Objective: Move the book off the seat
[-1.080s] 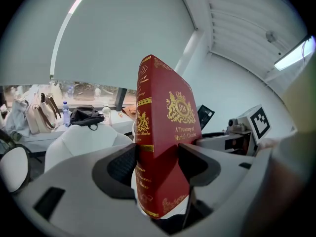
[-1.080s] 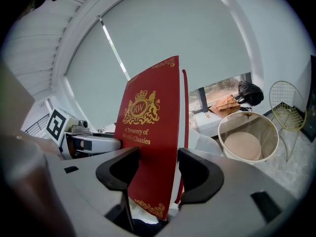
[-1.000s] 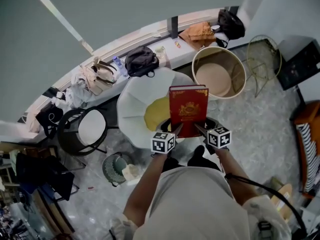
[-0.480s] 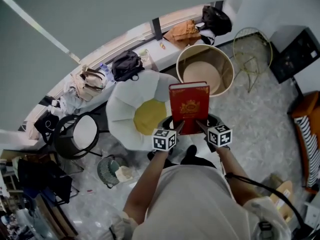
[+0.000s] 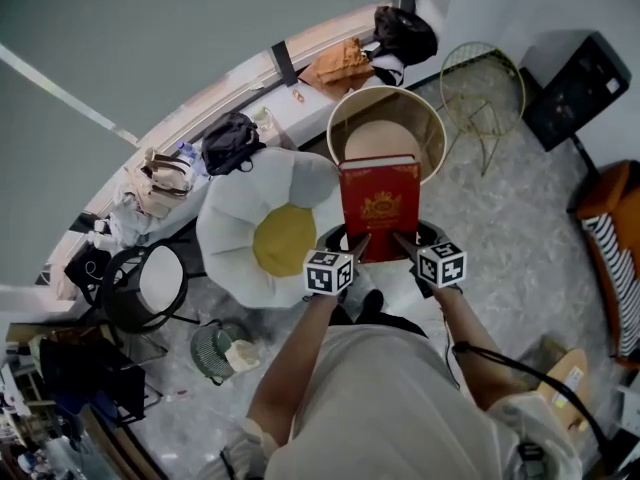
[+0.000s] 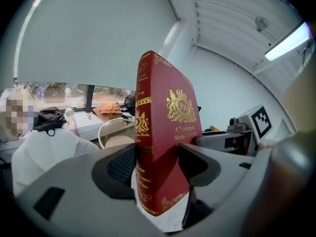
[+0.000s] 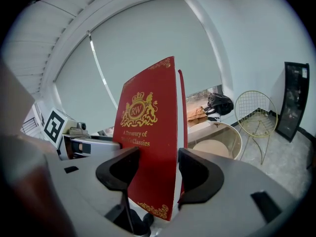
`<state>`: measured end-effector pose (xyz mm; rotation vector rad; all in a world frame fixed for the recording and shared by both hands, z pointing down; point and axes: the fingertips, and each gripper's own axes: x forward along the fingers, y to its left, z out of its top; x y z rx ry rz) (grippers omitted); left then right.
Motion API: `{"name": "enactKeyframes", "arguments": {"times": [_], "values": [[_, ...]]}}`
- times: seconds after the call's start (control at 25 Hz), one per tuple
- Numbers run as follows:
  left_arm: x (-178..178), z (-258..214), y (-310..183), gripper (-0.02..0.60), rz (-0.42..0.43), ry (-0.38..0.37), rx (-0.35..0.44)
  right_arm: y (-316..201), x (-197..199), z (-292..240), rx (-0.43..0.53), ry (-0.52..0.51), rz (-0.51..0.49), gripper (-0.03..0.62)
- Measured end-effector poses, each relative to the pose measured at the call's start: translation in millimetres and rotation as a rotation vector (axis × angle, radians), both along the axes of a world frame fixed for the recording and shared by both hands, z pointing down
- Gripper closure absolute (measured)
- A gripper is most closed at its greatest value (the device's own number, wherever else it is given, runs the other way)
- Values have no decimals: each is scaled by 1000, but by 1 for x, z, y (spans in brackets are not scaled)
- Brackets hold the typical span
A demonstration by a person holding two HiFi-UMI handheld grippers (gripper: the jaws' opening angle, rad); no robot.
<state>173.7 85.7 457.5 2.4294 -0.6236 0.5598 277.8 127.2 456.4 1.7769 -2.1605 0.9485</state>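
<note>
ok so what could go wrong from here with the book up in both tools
1. The left tool and right tool pinch the red book only at its bottom edge, so it may tip or slip.
2. In the right gripper view the front cover gapes from the pages; it might swing open.
3. If dropped, it may land in the round tub ahead.

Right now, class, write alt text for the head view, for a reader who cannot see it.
Seen from above, a person holds a red book out in front, clamped at its lower corners by the left gripper and the right gripper. Beyond it on the floor are a white flower-shaped seat with a yellow centre and a round tub.
</note>
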Motion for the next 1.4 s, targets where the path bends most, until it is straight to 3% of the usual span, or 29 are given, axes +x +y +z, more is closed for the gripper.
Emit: {"name": "enactKeyframes", "arguments": {"times": [0.64, 1.4], "values": [[52, 14, -53, 319, 149, -10, -39, -37, 45, 15, -19, -20, 140, 324], [66, 28, -136, 319, 254, -16, -39, -110, 52, 31, -38, -14, 227, 324]]}}
